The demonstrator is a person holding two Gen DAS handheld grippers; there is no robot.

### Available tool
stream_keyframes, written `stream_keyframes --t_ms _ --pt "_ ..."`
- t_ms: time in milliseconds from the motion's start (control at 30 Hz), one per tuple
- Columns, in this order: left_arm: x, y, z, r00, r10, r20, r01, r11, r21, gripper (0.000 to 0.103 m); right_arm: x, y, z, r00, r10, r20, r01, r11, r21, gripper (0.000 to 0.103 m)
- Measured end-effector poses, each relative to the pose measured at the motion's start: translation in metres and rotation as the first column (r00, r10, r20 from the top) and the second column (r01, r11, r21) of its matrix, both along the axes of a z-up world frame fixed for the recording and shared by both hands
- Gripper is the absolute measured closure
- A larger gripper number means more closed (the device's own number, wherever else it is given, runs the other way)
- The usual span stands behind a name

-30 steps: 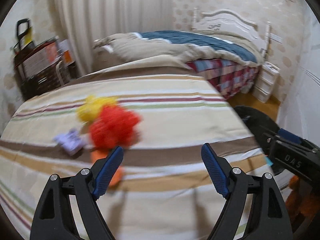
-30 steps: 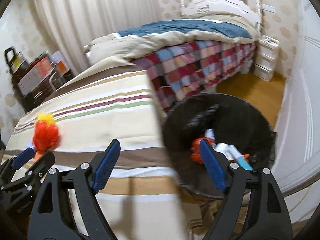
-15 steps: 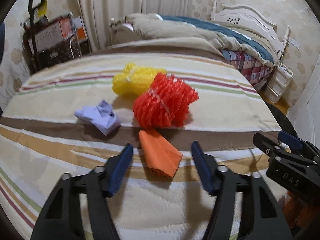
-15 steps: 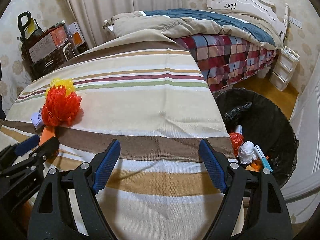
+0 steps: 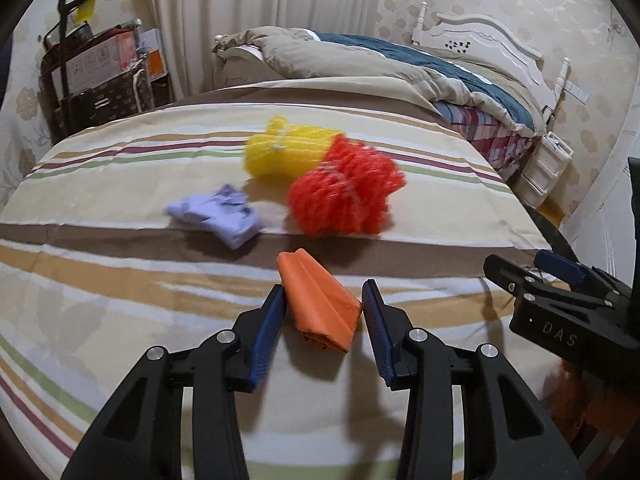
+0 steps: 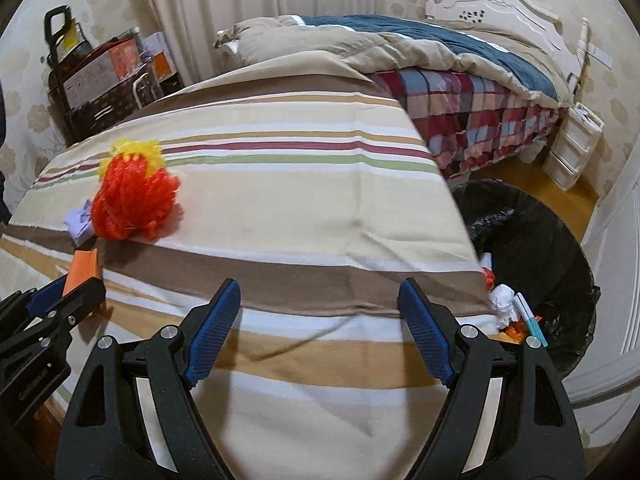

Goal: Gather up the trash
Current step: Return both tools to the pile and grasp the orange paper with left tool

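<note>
An orange folded paper (image 5: 320, 302) lies on the striped cloth (image 5: 120, 272). My left gripper (image 5: 325, 300) straddles it, jaws narrowed close to both its sides; the grip is not clearly tight. Behind it lie a red foam net (image 5: 344, 200), a yellow foam net (image 5: 286, 152) and a crumpled lilac paper (image 5: 218, 218). My right gripper (image 6: 320, 324) is open and empty above the cloth's near edge. The black-lined trash bin (image 6: 532, 256) stands on the floor at the right with several scraps inside. The orange paper (image 6: 82, 268) and red net (image 6: 134, 206) show at left in the right wrist view.
A bed with a beige and blue quilt (image 5: 400, 68) stands behind the cloth. A black cart with boxes (image 5: 96, 80) is at the back left. White drawers (image 6: 572, 140) stand by the far right wall. A white door (image 6: 624, 240) is close beside the bin.
My left gripper has moved forward over the orange paper and its jaws have narrowed around it. My right gripper has swung left, away from the bin, and stays open.
</note>
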State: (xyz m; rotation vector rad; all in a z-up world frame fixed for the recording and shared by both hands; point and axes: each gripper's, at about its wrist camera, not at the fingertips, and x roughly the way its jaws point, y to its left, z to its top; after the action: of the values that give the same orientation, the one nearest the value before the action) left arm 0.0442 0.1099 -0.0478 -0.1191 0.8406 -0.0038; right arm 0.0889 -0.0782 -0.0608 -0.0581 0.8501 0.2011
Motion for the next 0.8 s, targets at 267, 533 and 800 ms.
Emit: stream_keyframes --t_ms 267,533,800 --pt "-0.013 0.052 0.001 0.995 0.103 0.004 -0.103 0.995 0.017 0.061 -0.005 0.045 -0.002 0.996 0.087 -0.006 -0.087 0.996 -0.019 0.023" --pt "-0.008 0.102 0.001 0.982 0.190 0.002 -0.190 0.981 0.037 0.061 -0.006 0.086 -0.003 0.990 0.143 -0.016 -0.143 0.990 -0.002 0.021" --pt "-0.003 0.148 -0.001 0.966 0.259 -0.010 -0.259 0.966 0.024 0.061 0.005 0.116 -0.002 0.989 0.146 -0.020 -0.146 0.989 0.020 0.020"
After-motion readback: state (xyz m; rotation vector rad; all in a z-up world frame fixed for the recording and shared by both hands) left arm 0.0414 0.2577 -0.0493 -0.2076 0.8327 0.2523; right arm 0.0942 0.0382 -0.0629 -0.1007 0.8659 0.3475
